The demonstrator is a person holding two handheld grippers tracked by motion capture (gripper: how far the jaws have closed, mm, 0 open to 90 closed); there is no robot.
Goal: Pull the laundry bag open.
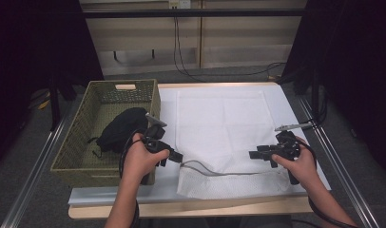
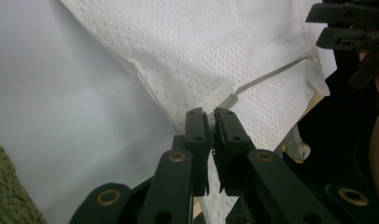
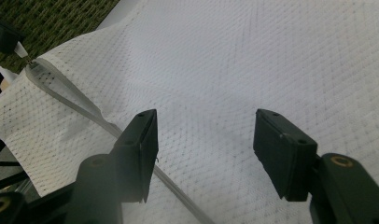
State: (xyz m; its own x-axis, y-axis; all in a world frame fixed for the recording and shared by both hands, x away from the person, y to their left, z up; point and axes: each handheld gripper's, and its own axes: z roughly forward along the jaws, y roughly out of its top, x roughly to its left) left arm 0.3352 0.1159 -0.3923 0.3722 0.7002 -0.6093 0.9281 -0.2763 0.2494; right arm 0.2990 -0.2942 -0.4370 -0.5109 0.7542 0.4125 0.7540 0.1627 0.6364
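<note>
The cloth (image 1: 222,123) lies flat in the middle of the table (image 1: 191,205). The basket (image 1: 82,142) sits at its 9 o'clock, on the table's edge. A bag (image 1: 120,128) lies inside the basket.

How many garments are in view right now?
2: a white mesh garment spread on the table, its corner pinched by the left gripper, and a black garment in the green basket; more may hide underneath.

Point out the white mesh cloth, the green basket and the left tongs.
white mesh cloth (image 1: 219,118), high view, on its flat middle.
green basket (image 1: 82,128), high view, on its left wall.
left tongs (image 2: 211,126), left gripper view, between the tips, shut on the cloth's grey edge strip.
</note>
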